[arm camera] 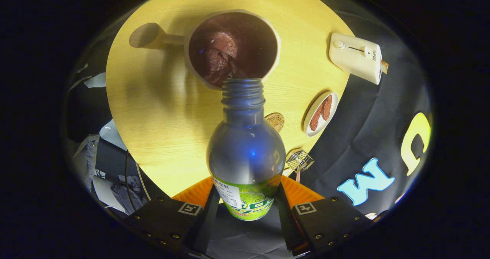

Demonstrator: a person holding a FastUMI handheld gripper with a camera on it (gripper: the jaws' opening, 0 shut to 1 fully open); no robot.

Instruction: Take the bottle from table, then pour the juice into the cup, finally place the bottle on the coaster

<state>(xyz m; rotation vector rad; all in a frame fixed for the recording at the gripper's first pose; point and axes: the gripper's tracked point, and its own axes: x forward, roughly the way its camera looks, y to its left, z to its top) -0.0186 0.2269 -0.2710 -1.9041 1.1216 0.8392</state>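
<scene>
Clearly the gripper (247, 197) is clamped on the bottle (246, 152): both fingers press against its labelled lower body, one on each side, and the bottle fills the gap between them. It is a clear plastic bottle with a green label, uncapped, and it points forward along the fingers toward the cup (232, 46). Its threaded open mouth sits right at the near rim of the cup — whether the two touch I cannot tell. The bottle's upper part looks see-through and bluish, with no dark liquid visible in it.

The cup is a pale mug with a side handle pointing away to the left, and it holds dark reddish-brown juice with a few glints on the surface. It stands on a round, light wooden table (153, 109), beyond the fingers.

Just beside the bottle's shoulder, on the right, a small round coaster (275, 120) lies flat on the table, partly hidden behind the bottle. Further right is a small white dish (320, 113) with brownish pieces in it, and beyond that, at the table's edge, a cream-coloured toaster (356, 57). A small wire whisk-like utensil (299, 160) sits near the table's edge, close to the right finger.
</scene>
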